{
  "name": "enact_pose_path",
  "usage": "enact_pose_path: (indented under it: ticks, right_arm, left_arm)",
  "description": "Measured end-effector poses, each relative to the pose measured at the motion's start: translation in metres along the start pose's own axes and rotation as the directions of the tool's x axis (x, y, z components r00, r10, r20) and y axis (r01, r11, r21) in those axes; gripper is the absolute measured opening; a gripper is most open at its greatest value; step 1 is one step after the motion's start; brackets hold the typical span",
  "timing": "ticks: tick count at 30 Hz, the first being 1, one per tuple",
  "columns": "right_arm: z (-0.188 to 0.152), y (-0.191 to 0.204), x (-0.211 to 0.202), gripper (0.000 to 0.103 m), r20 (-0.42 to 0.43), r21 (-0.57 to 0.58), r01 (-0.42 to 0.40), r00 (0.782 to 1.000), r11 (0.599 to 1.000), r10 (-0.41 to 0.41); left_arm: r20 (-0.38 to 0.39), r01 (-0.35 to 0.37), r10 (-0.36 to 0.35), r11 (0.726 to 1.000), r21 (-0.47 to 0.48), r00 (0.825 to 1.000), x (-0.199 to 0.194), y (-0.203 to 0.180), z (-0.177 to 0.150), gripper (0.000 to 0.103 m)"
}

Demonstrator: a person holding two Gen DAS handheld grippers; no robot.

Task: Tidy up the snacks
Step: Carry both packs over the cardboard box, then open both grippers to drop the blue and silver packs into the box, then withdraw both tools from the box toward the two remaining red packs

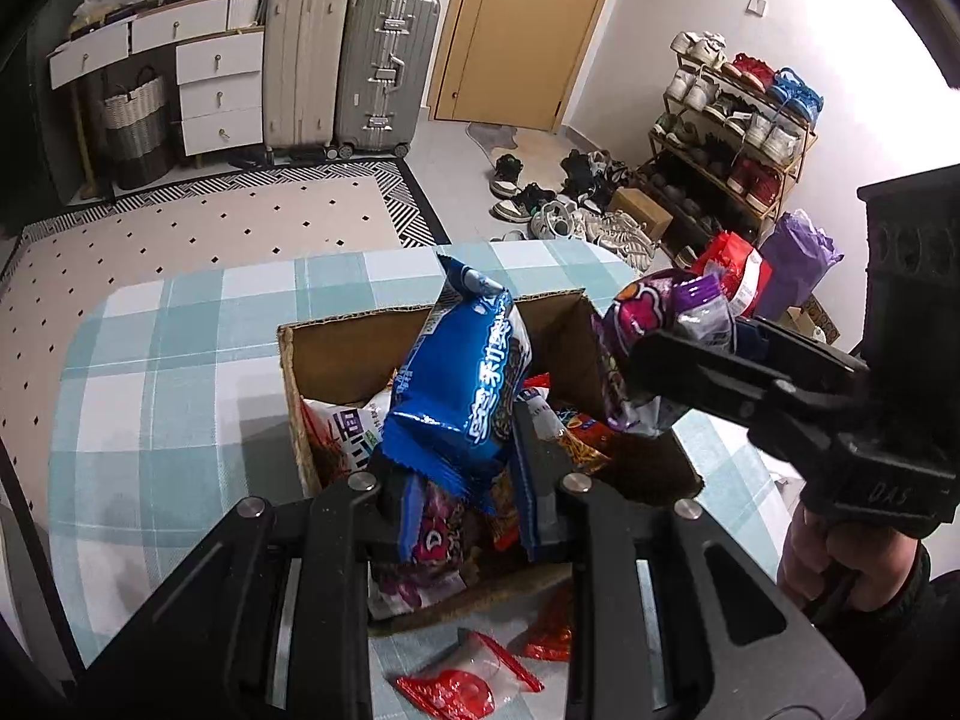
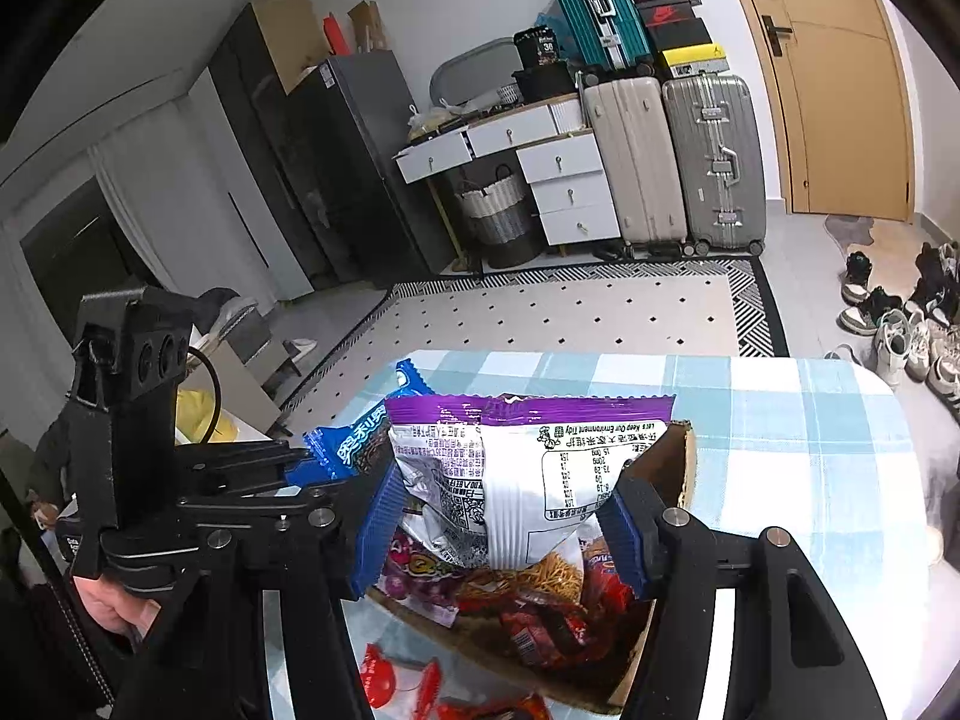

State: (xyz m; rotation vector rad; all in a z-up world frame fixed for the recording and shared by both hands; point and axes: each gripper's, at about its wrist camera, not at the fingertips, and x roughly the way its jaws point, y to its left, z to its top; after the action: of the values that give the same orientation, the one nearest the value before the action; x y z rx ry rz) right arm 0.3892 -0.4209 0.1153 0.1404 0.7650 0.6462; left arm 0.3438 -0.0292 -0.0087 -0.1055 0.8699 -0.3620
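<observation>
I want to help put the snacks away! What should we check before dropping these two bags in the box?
1. Left gripper shut on the blue bag: ok.
2. Right gripper shut on the purple bag: ok.
3. Both bags over the open cardboard box: ok.
4. Room left in the box: cannot tell, snacks already fill the bottom.
5. All snacks gathered: not ok, red packets lie on the checked tablecloth outside the box.
</observation>
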Motion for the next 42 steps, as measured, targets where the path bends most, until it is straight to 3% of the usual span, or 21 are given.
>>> enact_pose_path:
  ticks: [3, 5, 6, 9, 19, 23, 42]
  right_arm:
    - [-0.001, -0.006, 0.011, 0.061, -0.015, 0.0, 0.009, 1.0, 1.0, -0.009]
    - [-0.002, -0.01, 0.018, 0.062, -0.024, -0.004, 0.005, 1.0, 1.0, -0.005]
    - [-0.002, -0.012, 0.02, 0.064, -0.026, -0.009, 0.008, 1.0, 1.0, -0.008]
    - [-0.003, -0.015, 0.023, 0.088, -0.018, -0.023, 0.031, 0.999, 0.999, -0.031]
    - [-0.003, -0.021, 0.008, 0.089, 0.024, -0.004, 0.032, 0.999, 0.999, -0.032]
    - [-0.005, -0.02, -0.01, 0.093, 0.04, 0.008, 0.046, 0.998, 0.999, -0.046]
    - [-0.041, 0.017, -0.102, 0.098, 0.097, -0.003, 0.097, 0.991, 0.995, -0.097]
  left_arm:
    - [-0.004, -0.002, 0.002, 1.0, 0.004, 1.0, 0.01, 0.0, 0.003, 0.022]
    - [0.029, -0.039, 0.039, 0.999, 0.005, 0.999, 0.01, 0.0, 0.006, 0.022]
    - [0.043, -0.048, 0.047, 0.999, 0.013, 0.998, 0.01, 0.0, 0.008, 0.027]
    - [0.059, -0.041, 0.04, 0.999, 0.021, 0.997, 0.008, 0.0, 0.012, 0.053]
    - [0.073, -0.067, 0.065, 0.998, 0.017, 0.995, -0.014, 0.0, 0.005, 0.057]
    - [0.101, -0.128, 0.124, 0.991, 0.032, 0.987, -0.034, -0.009, -0.007, 0.057]
    - [0.184, -0.181, 0.176, 0.983, 0.01, 0.967, -0.116, -0.047, -0.055, 0.094]
